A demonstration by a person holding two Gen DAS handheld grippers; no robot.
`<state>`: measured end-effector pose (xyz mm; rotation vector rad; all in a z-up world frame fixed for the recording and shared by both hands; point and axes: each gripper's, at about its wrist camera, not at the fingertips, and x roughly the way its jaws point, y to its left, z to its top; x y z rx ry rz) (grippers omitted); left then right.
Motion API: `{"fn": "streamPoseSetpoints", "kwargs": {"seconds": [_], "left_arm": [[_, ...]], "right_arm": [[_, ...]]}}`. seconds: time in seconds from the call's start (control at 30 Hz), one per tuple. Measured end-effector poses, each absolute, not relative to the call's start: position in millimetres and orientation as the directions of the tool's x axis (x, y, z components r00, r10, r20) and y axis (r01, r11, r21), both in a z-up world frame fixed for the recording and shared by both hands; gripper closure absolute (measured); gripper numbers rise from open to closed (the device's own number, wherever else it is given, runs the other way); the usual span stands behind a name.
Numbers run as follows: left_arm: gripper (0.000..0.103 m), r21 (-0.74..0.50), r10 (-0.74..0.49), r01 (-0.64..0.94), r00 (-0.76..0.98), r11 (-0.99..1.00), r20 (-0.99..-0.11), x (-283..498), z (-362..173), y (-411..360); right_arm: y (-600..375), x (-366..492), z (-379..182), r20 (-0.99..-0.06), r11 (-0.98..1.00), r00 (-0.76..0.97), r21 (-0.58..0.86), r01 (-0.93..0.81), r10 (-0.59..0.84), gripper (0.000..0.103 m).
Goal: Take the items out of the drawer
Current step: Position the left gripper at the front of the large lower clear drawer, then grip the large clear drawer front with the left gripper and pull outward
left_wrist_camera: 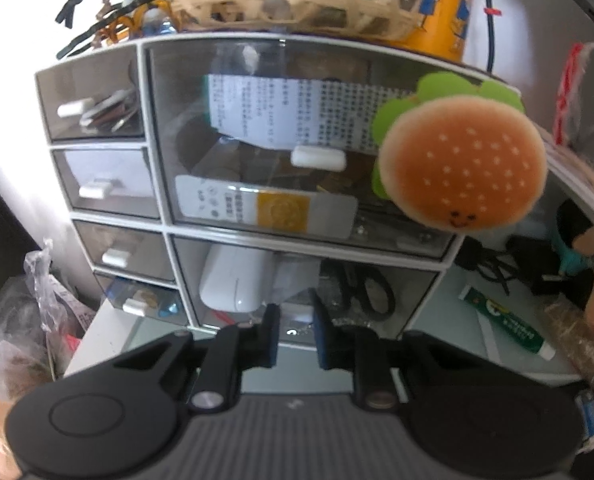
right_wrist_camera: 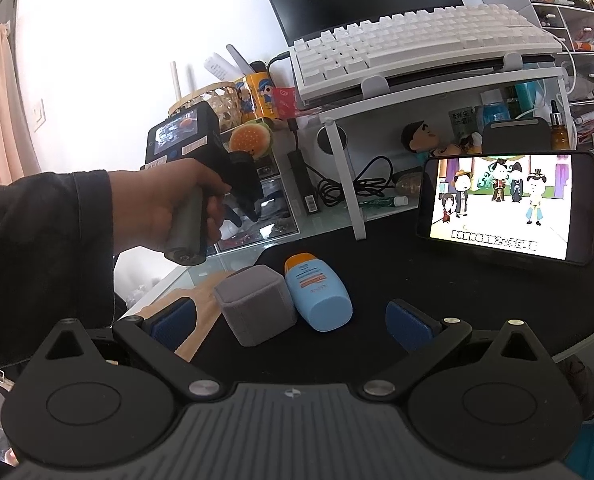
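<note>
The left gripper (left_wrist_camera: 295,330), jaws narrowed around the white handle of the bottom clear plastic drawer (left_wrist_camera: 309,292), is sitting level; whether it is clamping cannot be told. A straight pull would suit. The right gripper (right_wrist_camera: 291,326), released, is hovering over a grey velvet box (right_wrist_camera: 253,304) and blue sunscreen bottle (right_wrist_camera: 317,294) (label unreadable).

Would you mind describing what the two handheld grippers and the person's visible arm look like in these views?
Both the left gripper and the right gripper are matte black, with round disc housings, silver pivot screws, a ribbed grey centre plate and blue pads on the fingers. In the right wrist view, the left unit has a grey handle and a small rear screen. The sleeve is black.
</note>
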<state>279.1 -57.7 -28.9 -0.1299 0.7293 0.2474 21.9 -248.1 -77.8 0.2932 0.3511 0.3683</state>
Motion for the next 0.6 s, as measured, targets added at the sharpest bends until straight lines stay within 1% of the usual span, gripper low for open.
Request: {"fn": "streamPoseSetpoints", "kwargs": {"seconds": [0.27, 0.6], "left_arm": [[0.085, -0.022, 0.169, -0.247, 0.724, 0.969, -0.669, 270, -30, -61], [0.085, -0.018, 0.163, -0.234, 0.728, 0.972, -0.666, 226, -37, -71]], "right_arm": [[-247, 23, -78, -0.281, 0.893, 0.874, 0.336, -0.298, 0.397, 0.0], [-246, 24, -78, -0.282, 0.895, 0.873, 0.331, -0.3, 0.397, 0.0]]}}
